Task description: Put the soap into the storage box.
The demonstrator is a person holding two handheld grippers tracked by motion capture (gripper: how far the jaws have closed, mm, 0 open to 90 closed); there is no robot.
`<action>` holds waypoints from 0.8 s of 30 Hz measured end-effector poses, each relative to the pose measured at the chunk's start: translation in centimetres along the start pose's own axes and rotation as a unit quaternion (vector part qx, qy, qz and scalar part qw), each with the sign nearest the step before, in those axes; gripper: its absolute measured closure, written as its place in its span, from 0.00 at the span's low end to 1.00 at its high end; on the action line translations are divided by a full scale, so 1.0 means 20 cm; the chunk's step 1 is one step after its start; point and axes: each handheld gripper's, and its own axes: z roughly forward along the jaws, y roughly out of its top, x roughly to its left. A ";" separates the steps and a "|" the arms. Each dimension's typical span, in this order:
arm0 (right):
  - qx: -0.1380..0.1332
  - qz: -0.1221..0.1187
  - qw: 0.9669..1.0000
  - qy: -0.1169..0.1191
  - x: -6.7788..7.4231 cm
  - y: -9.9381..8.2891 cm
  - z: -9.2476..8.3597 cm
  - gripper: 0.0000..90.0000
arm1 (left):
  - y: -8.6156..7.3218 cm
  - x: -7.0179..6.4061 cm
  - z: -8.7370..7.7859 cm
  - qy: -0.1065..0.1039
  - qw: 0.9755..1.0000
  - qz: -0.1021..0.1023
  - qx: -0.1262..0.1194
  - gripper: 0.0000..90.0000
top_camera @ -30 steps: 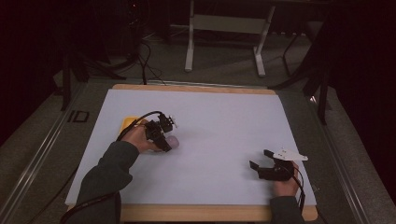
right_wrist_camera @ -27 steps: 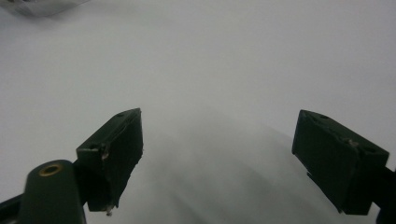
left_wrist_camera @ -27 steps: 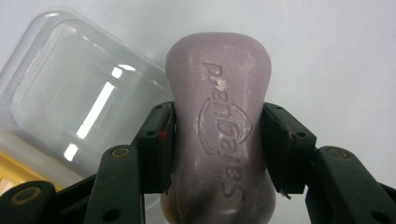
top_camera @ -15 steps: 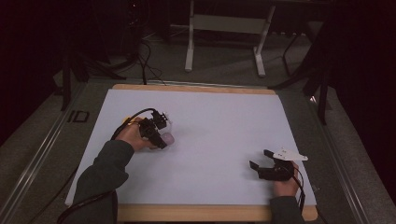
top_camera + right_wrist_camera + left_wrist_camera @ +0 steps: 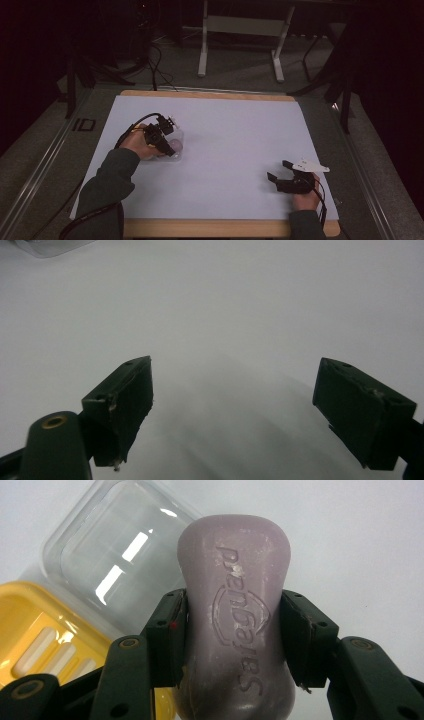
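A purple soap bar [image 5: 235, 620] stamped "Safeguard" stands between the jaws of my left gripper [image 5: 232, 630], which is shut on its sides. Beyond it lie a clear plastic lid [image 5: 115, 560] and a yellow slotted soap tray [image 5: 40, 640] on the white sheet. In the high view the left gripper [image 5: 167, 144] sits at the left of the sheet with the soap bar [image 5: 177, 146] at its tip, over the clear lid [image 5: 179, 136]. My right gripper [image 5: 278, 170] rests open near the front right; the right gripper [image 5: 235, 390] has only bare sheet between its jaws.
A white sheet [image 5: 230, 130] covers a wooden board [image 5: 210, 93] on a grey table. Dark floor, cables and a metal stand's legs [image 5: 202, 55] lie beyond the far edge. A grey plate [image 5: 310, 165] tops the right gripper.
My left gripper has shifted slightly left with the soap bar, and the hand now covers the yellow tray in the high view. The right gripper has stayed put.
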 end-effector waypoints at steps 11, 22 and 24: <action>0.000 0.000 1.000 0.000 0.00 0.00 0.00 0.18 | -0.03 0.04 -0.02 0.004 1.000 -0.023 -0.005 0.55; 0.000 0.000 1.000 -0.001 0.00 0.00 0.00 0.18 | -0.05 0.08 -0.05 0.018 0.999 -0.046 -0.013 0.55; -0.001 0.000 1.000 -0.001 0.00 0.00 0.00 0.18 | -0.06 0.09 -0.06 0.021 0.998 -0.052 -0.015 0.55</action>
